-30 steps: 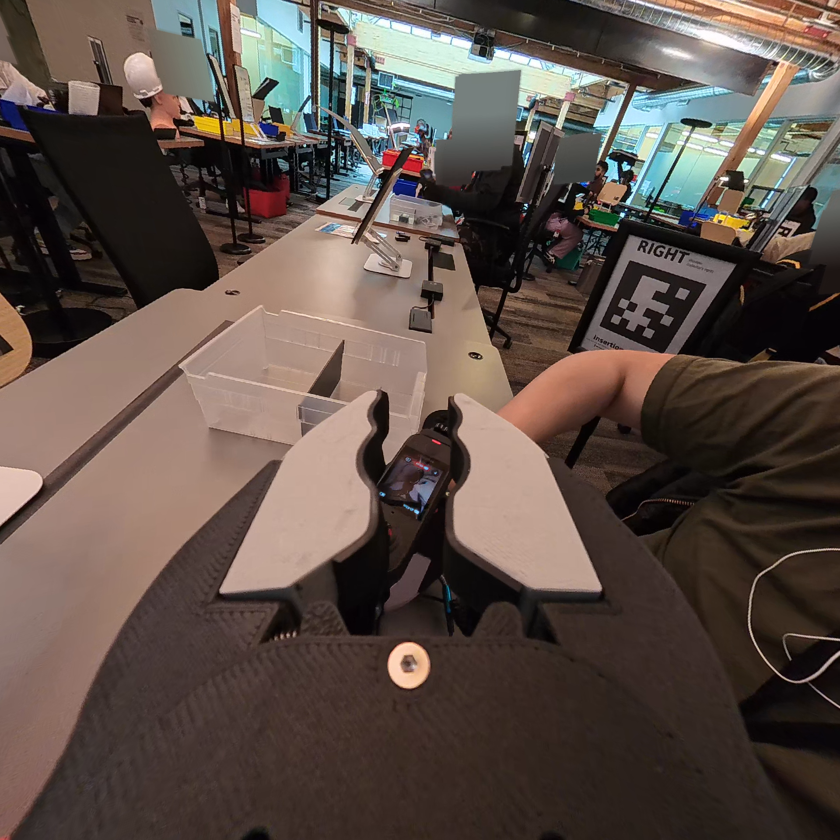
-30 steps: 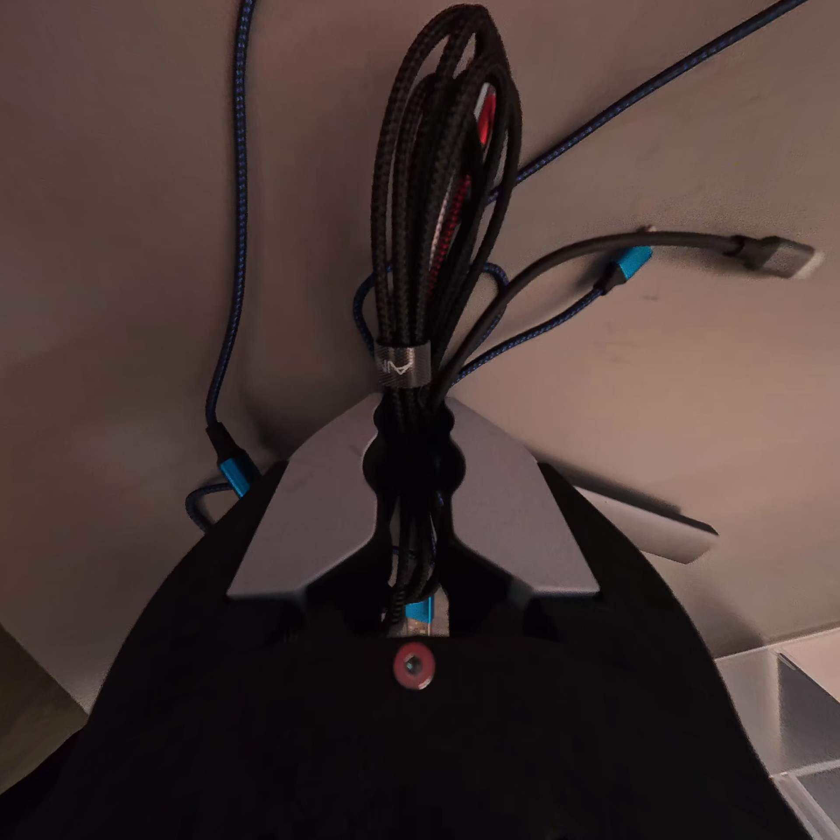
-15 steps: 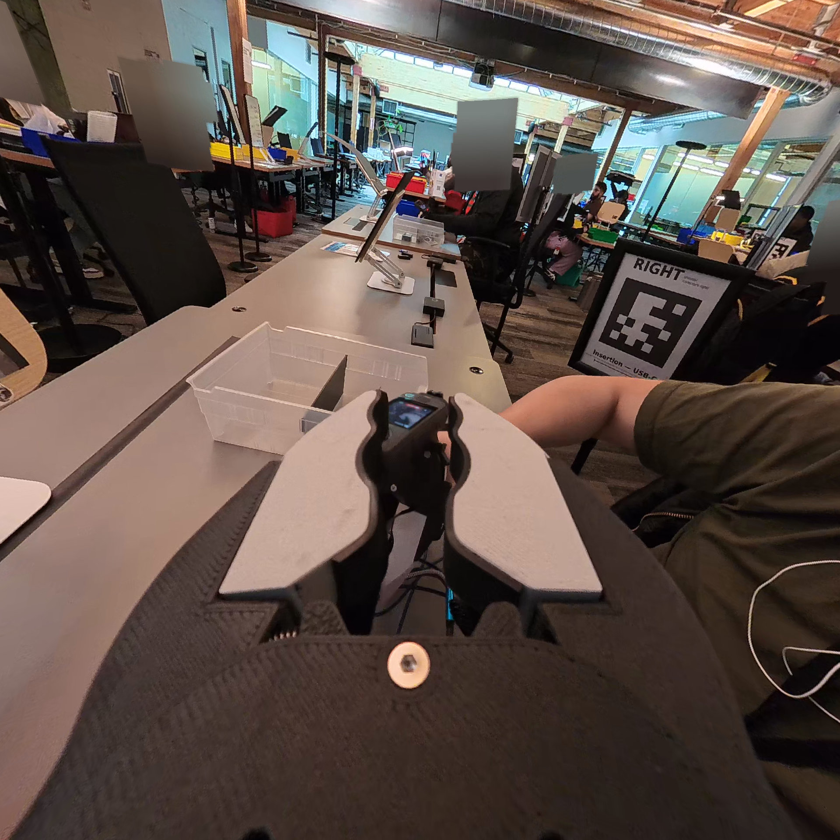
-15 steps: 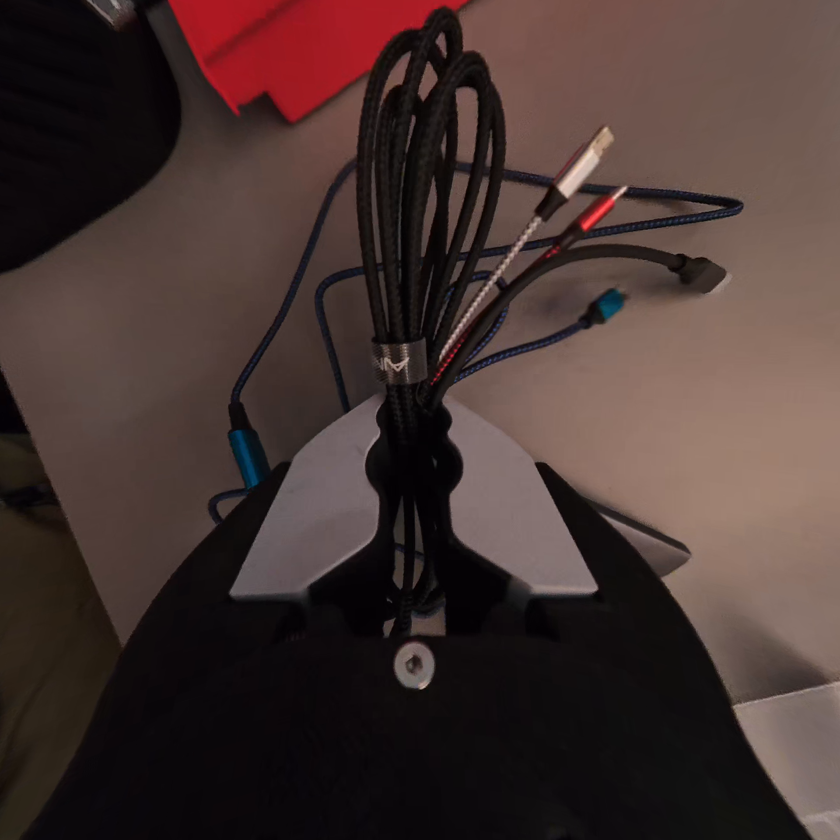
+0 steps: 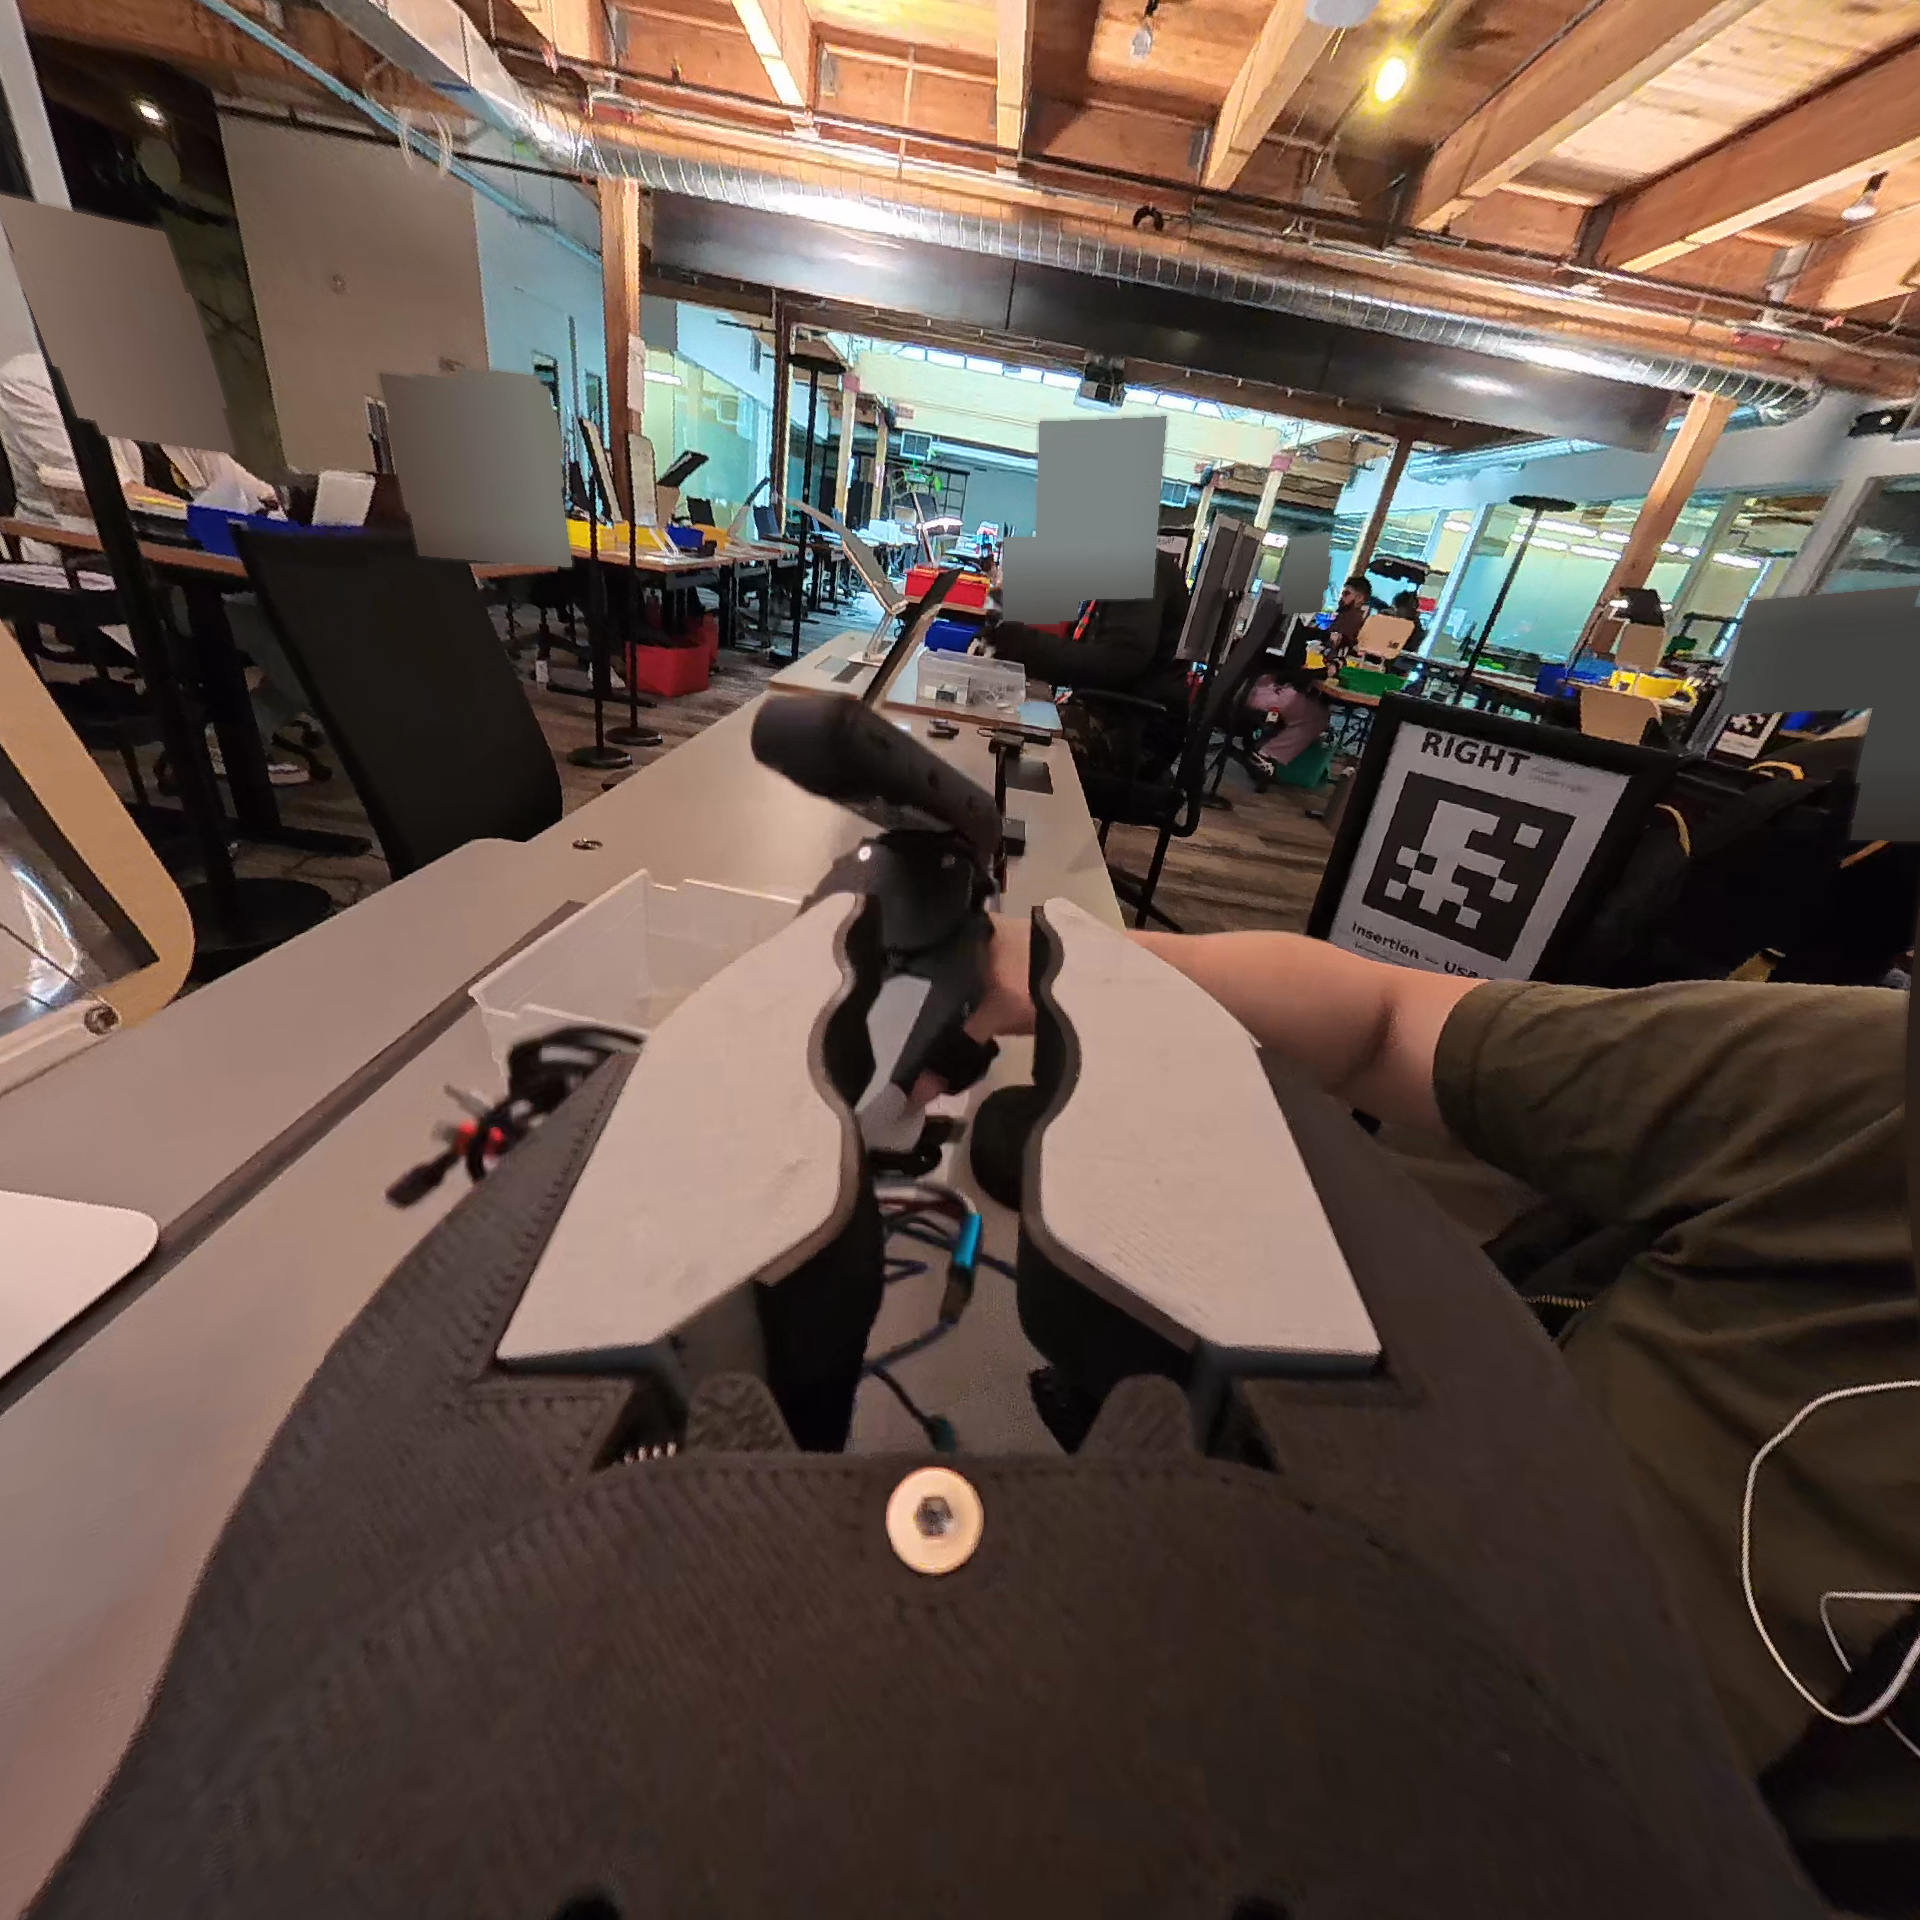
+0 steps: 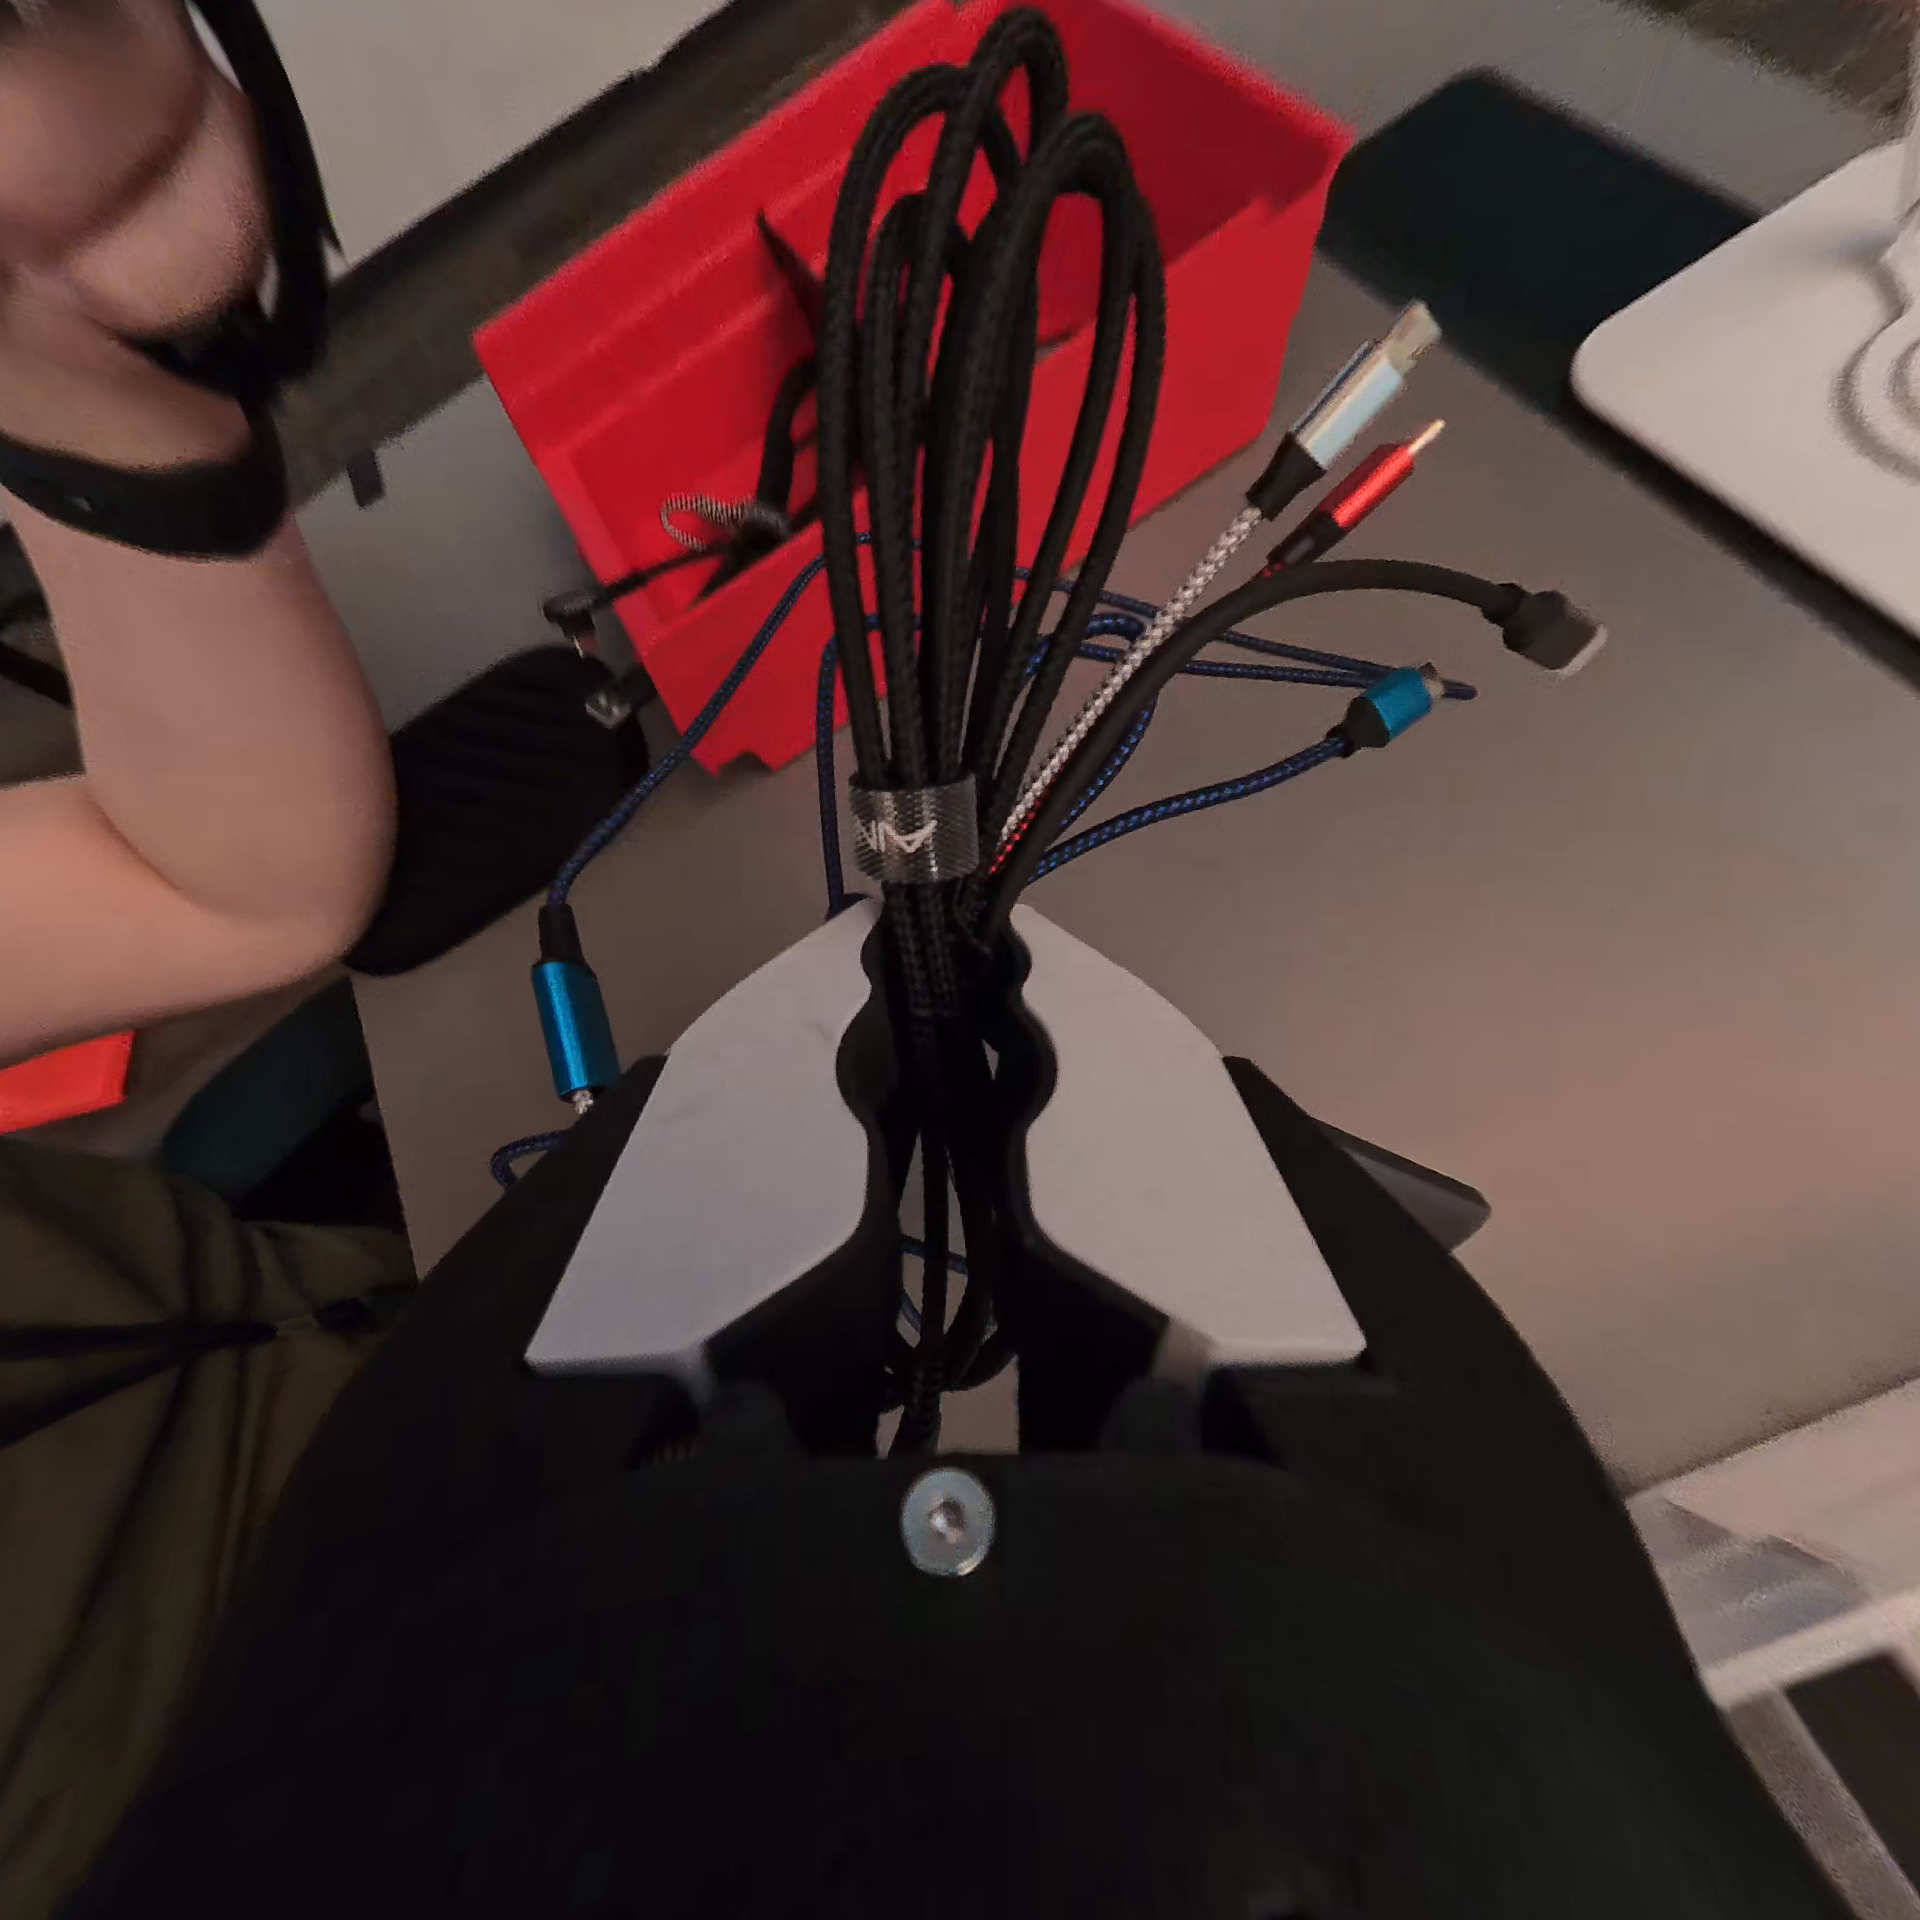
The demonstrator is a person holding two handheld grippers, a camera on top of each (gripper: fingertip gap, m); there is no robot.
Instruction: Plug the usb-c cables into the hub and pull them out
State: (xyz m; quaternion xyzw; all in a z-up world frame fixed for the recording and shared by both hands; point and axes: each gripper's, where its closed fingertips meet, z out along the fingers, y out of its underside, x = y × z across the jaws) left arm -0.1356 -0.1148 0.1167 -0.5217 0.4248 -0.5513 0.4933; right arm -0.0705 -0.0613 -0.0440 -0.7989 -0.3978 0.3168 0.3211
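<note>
Clamping a bunch of cables (image 6: 940, 582), the right hand-held gripper (image 6: 940, 925) has swung round over the past second: a red bin (image 6: 1226, 208), absent from its view a second ago, now fills the top, and a person's bare arm (image 6: 197, 790) has come in at the left. The left hand-held gripper (image 5: 940, 935) has tilted upward and holds nothing, its fingers parted with a clear gap between them. By my judgement the bunch has been lifted and carried off the worktop (image 6: 1507, 1039), so no plugging has begun; no hub is recognisable in either view.

Counting what sticks out of the grip: one strapped black coil, one grey strap (image 6: 912, 831), and four free plug ends at the right, namely one silver (image 6: 1356, 400), one red (image 6: 1366, 483), one black angled (image 6: 1548, 623) and one blue (image 6: 1397, 701). A fifth plug, blue (image 6: 571, 1023), hangs at the left. One clear bin (image 5: 644, 945) stands beyond the left hand-held gripper.
</note>
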